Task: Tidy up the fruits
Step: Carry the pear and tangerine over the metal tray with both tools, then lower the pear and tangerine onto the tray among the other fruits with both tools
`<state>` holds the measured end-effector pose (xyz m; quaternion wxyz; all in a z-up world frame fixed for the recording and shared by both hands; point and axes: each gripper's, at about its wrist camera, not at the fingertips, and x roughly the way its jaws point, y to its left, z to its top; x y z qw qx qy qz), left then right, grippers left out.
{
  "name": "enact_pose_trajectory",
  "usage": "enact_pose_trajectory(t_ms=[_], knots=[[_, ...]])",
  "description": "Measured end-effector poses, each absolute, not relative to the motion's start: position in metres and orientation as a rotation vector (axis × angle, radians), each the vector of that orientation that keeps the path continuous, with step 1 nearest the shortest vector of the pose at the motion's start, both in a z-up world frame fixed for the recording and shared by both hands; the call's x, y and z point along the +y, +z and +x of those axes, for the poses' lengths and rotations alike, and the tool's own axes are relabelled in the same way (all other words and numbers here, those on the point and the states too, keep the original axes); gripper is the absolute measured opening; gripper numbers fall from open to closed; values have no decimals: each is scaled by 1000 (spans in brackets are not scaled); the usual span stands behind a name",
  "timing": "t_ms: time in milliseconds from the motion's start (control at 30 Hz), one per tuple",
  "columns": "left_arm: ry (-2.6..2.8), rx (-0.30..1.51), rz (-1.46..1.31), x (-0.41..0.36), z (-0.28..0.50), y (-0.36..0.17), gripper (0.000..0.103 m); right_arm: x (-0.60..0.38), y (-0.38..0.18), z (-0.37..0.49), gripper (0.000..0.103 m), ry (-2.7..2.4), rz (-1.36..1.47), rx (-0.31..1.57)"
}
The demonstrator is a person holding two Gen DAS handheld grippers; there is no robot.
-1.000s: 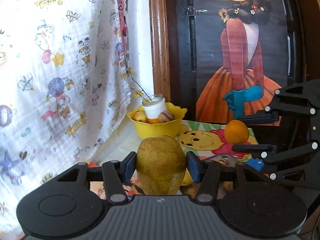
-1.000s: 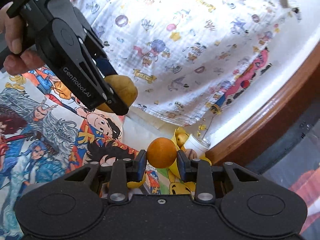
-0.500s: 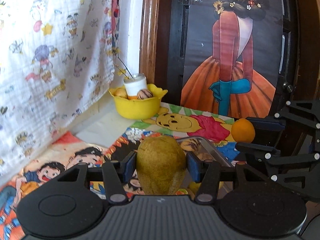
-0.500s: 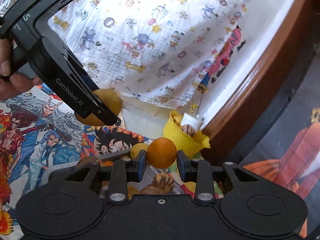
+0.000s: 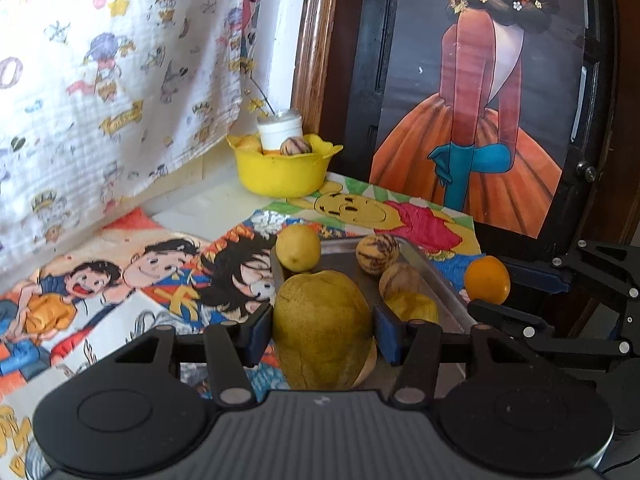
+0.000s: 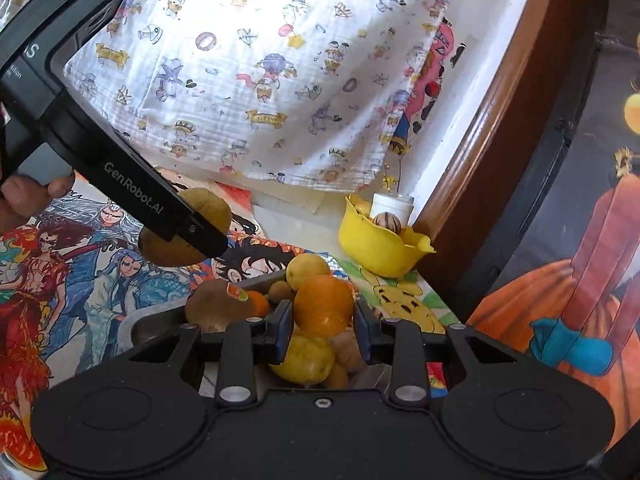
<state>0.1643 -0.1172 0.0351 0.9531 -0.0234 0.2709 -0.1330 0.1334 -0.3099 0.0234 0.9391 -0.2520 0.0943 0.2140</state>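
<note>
Crowding the far corner: yellow bowl (image 5: 282, 172) with a white jar (image 5: 279, 133) and a striped fruit in it, tucked under a white cartoon-print cloth (image 5: 100, 80) and right beside a wooden door frame (image 5: 314, 40). Covering the table, cartoon posters (image 5: 140, 276), with a metal tray (image 5: 436, 280) lying on them, already loaded: lemon (image 5: 298, 247) at the near-left corner, two striped fruits (image 5: 377, 249) further in, something yellow behind the left gripper's right pad. Same tray from the right wrist view, with a brown kiwi-looking fruit carrying a sticker (image 6: 220, 304) and more yellow fruit underneath, so pretty packed. Clamped in the left gripper (image 5: 323, 330): a greenish-yellow speckled pear (image 5: 322, 328), pads pressed on both sides, hanging over the near end of the tray, blocking most of the tray's front. Pinched in the right gripper (image 6: 323, 326): a small, smooth, shiny orange (image 6: 324, 306), jaws narrow and tight on it, held above the tray's fruit pile. Gripping the left gripper's handle, a hand (image 6: 24, 200) at the left edge.
</note>
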Motion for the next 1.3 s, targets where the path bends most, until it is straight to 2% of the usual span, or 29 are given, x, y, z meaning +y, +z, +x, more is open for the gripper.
enact_pose_trajectory(t_ms=[1300], knots=[[-236, 627, -83, -136, 132, 2, 58, -322, -17, 112, 35, 336, -210, 272]])
